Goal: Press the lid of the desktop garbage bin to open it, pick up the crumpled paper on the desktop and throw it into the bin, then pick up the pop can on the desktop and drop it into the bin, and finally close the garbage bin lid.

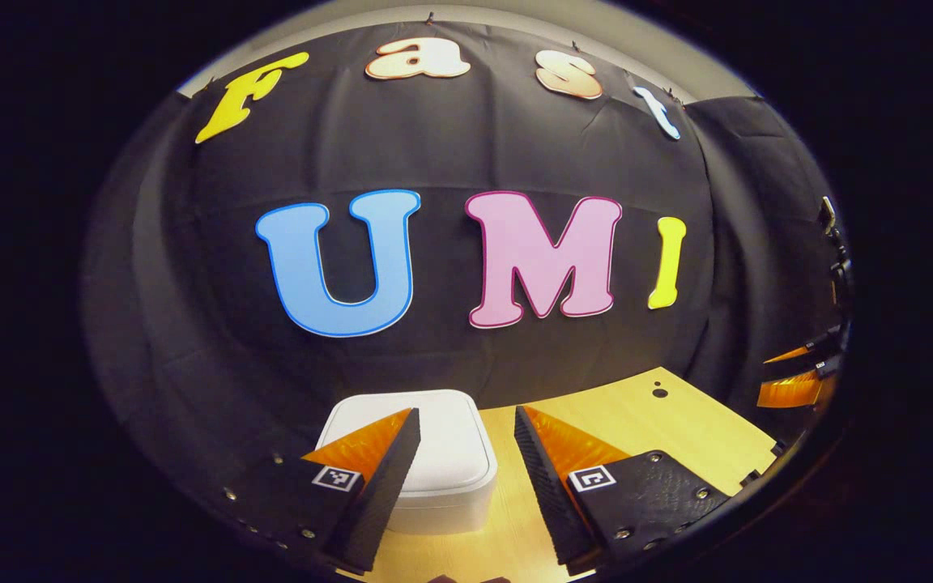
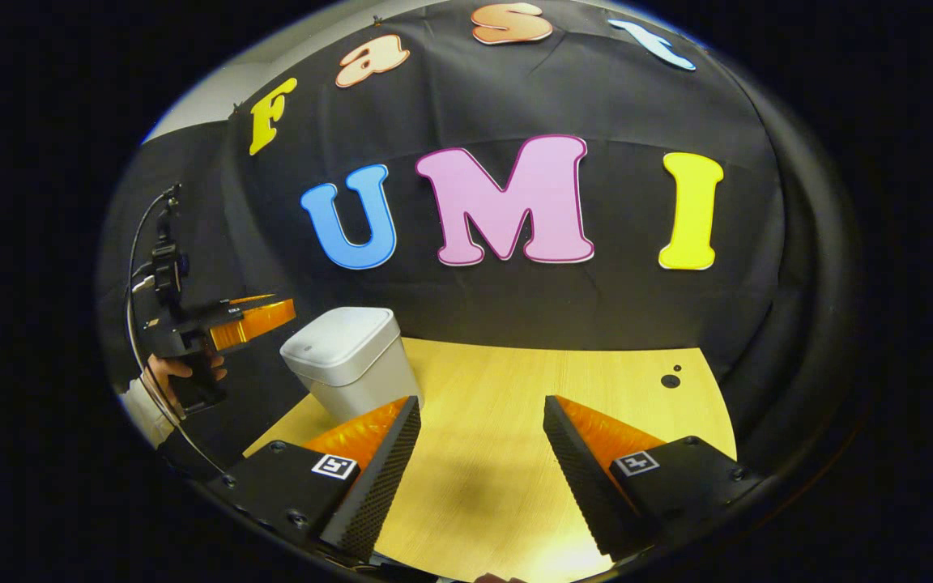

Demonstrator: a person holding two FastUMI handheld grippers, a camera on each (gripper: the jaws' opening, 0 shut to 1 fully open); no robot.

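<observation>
Both of my tongs hang open and empty over the pale wooden desk (image 2: 515,405), and the white garbage bin (image 1: 426,453) sits with its lid (image 2: 341,334) flat and shut. In the left gripper view my left tongs (image 1: 466,465) hover above and just short of the bin, which lies at about seven o'clock between the spread fingers, partly behind the left-hand one. In the right gripper view my right tongs (image 2: 479,461) are well apart from the bin, which stands at ten o'clock near the desk's far edge against the dark cloth wall; farther out at nine o'clock my left hand (image 2: 183,372) holds the other tongs level with the bin's top. The desk in front of the right tongs is bare wood, with small dark holes (image 2: 670,380) at two o'clock; I cannot tell from here where the crumpled paper or the pop can lie. I judge the opening step is in hand: the lid is not yet pressed. The next move calls for bringing the left tongs down onto the lid's top with a firm, short push, without shoving the light bin along the desk.
</observation>
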